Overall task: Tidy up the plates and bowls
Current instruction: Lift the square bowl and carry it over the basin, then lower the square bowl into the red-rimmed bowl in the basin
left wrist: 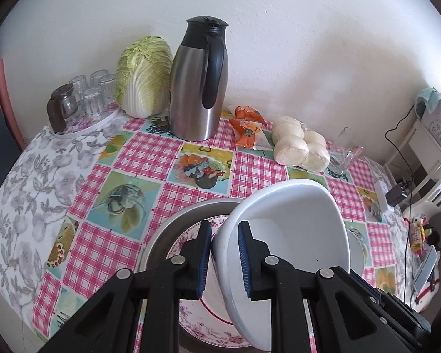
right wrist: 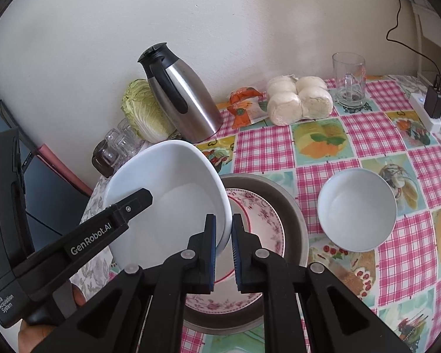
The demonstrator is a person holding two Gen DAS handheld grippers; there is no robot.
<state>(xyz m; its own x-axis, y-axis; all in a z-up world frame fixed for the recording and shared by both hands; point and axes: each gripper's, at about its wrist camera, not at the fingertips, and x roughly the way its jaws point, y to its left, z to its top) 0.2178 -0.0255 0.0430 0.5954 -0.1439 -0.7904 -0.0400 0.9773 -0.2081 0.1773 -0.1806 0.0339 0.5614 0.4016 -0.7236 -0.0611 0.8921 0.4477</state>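
A large white bowl is held tilted above a floral plate that lies in a metal basin. My left gripper is shut on the bowl's left rim. In the right wrist view my right gripper has its jaws around the right rim of the same bowl, shut on it. The floral plate and basin lie below. The left gripper shows at the bowl's far side. A smaller white bowl stands upright on the tablecloth to the right.
A steel thermos jug, a cabbage, a tray of glasses, orange snack packets, bagged buns and a glass mug stand along the wall. A power strip lies at the right edge.
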